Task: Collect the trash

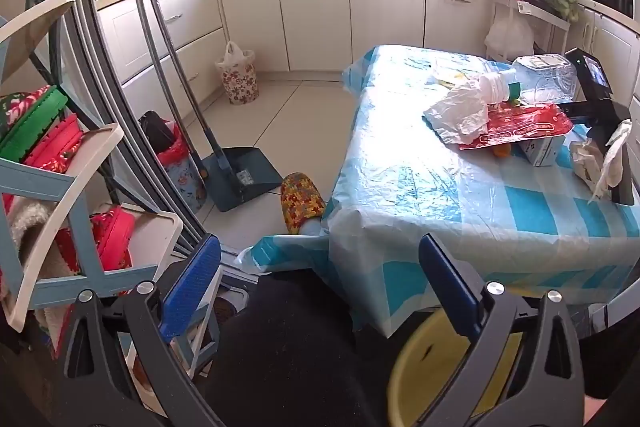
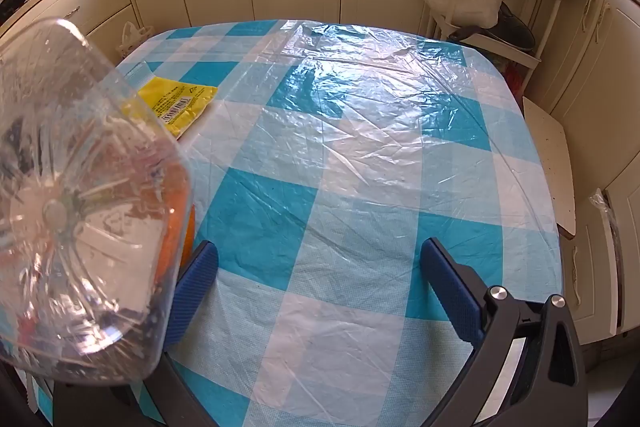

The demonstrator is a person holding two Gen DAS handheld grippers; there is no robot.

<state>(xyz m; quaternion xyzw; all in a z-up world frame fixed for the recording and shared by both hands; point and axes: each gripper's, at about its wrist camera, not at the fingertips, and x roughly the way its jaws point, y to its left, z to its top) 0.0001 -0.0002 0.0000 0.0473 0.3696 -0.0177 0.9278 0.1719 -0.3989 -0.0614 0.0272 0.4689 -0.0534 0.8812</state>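
- My left gripper [image 1: 320, 275] hangs wide open and empty beside the checked table [image 1: 460, 195].
- My right gripper [image 2: 320, 267] gapes empty beside a clear plastic bottle [image 2: 80, 207].

A dustpan [image 1: 244, 171] stands on the floor beside a patterned slipper [image 1: 301, 201].

Open checked tablecloth [image 2: 360, 155] ahead, clear plastic bottle [image 2: 80, 195] crowding left, yellow wrapper [image 2: 180, 103] beyond
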